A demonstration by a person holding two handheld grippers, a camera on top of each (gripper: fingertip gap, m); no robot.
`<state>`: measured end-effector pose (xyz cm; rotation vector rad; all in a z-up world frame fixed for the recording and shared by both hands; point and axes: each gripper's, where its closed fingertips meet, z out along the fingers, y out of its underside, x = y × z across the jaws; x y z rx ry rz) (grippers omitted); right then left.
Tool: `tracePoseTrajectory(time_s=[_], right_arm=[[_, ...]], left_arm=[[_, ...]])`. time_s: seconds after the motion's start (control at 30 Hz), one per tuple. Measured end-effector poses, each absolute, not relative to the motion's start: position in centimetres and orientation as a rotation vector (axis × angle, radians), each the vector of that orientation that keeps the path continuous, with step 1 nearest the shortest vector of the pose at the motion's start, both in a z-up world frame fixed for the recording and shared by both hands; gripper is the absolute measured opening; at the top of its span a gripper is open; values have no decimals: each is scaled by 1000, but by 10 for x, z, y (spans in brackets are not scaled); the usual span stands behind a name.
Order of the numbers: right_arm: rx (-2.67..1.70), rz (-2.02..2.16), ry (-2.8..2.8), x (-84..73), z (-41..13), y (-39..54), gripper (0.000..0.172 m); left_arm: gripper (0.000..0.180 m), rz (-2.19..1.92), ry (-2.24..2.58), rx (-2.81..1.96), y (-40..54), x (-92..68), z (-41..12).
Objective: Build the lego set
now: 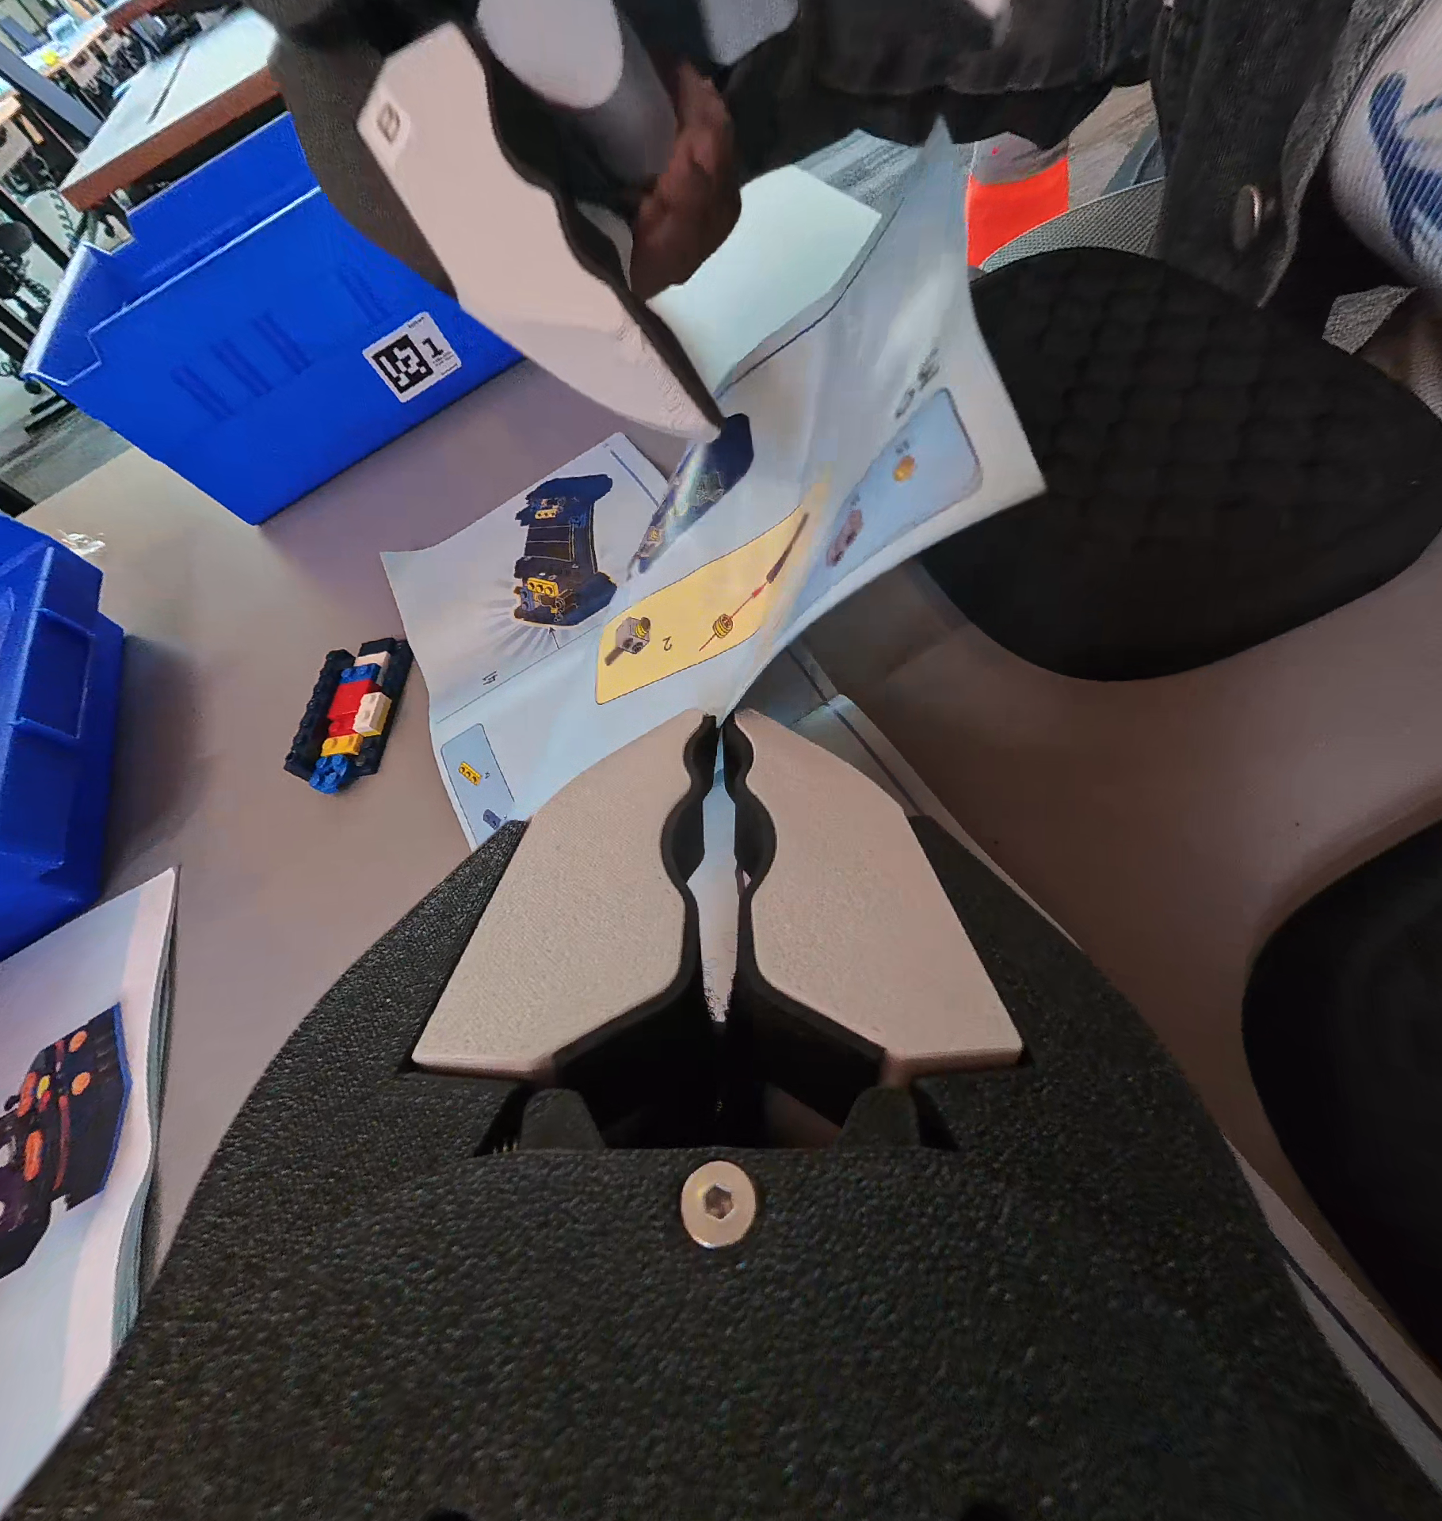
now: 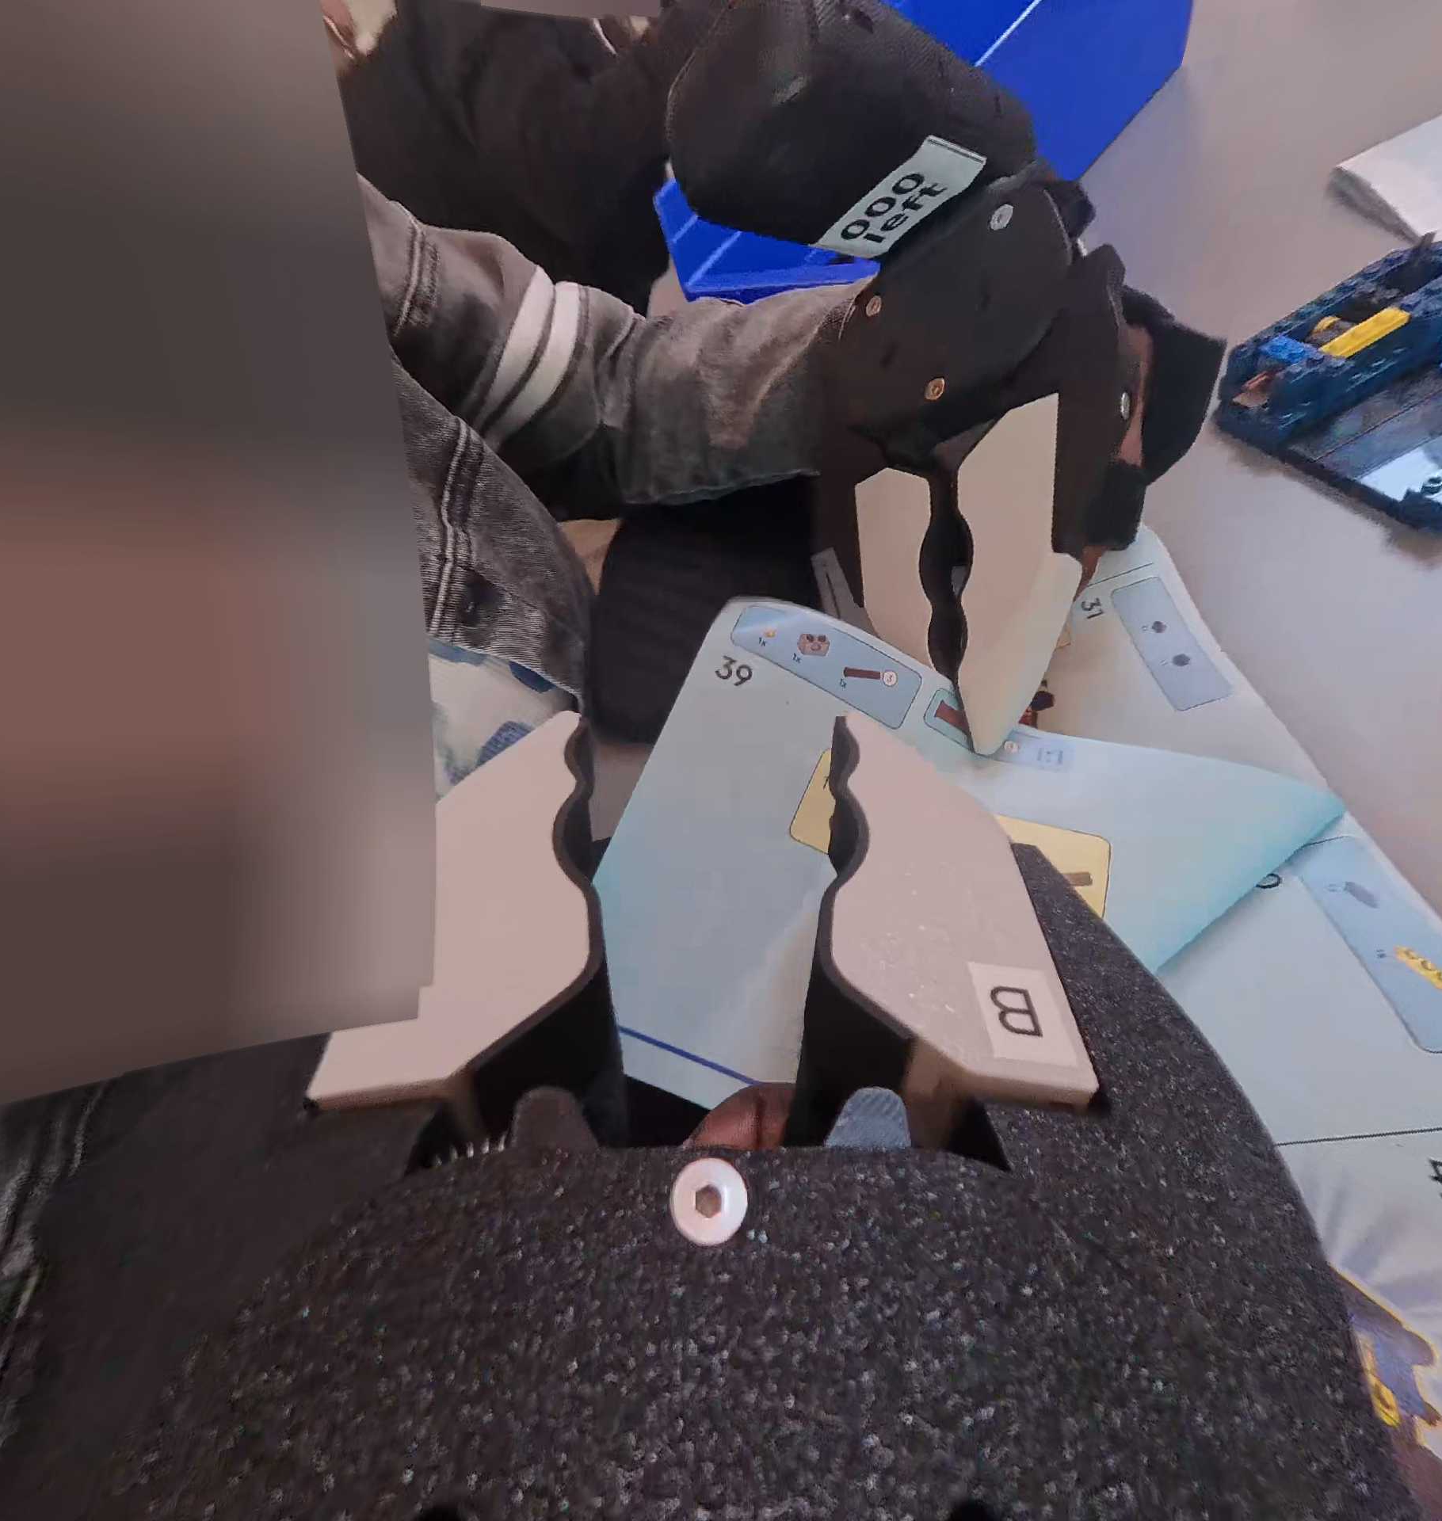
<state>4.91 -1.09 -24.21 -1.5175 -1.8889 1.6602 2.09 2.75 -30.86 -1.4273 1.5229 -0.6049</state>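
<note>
Left gripper [image 1: 719, 724]: my fingers are clenched on the lifted page [image 1: 825, 527] of the building-instruction booklet [image 1: 487, 658]. Right gripper [image 2: 709, 732]: my fingers are spread wide, released, astride that same page.

A large mosaic patch [image 2: 183, 535] masks the left side of the right wrist view. In the left wrist view, a blue bin [image 1: 26, 724] and a printed booklet [image 1: 51, 1152] are cut off at the left edge, while motion blurs the other gripper [image 1: 537, 206] at upper centre.
</note>
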Motion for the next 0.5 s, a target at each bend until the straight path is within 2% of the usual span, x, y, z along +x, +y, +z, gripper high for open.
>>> tracePoseTrajectory(time_s=[0.1,0.37,0.5], right_arm=[[-1553,1543,-1918,47,-248,-11,51],[-1577,1264,-1921,41,-259,-4,58],[-1565,1257,-1932,42,-258,-6,43]], left_arm=[[1,-605,1525,-1435,28,21,-310],[1,-605,1525,-1453,28,21,-312],[1,-590,1535,-1458,29,21,-314]])
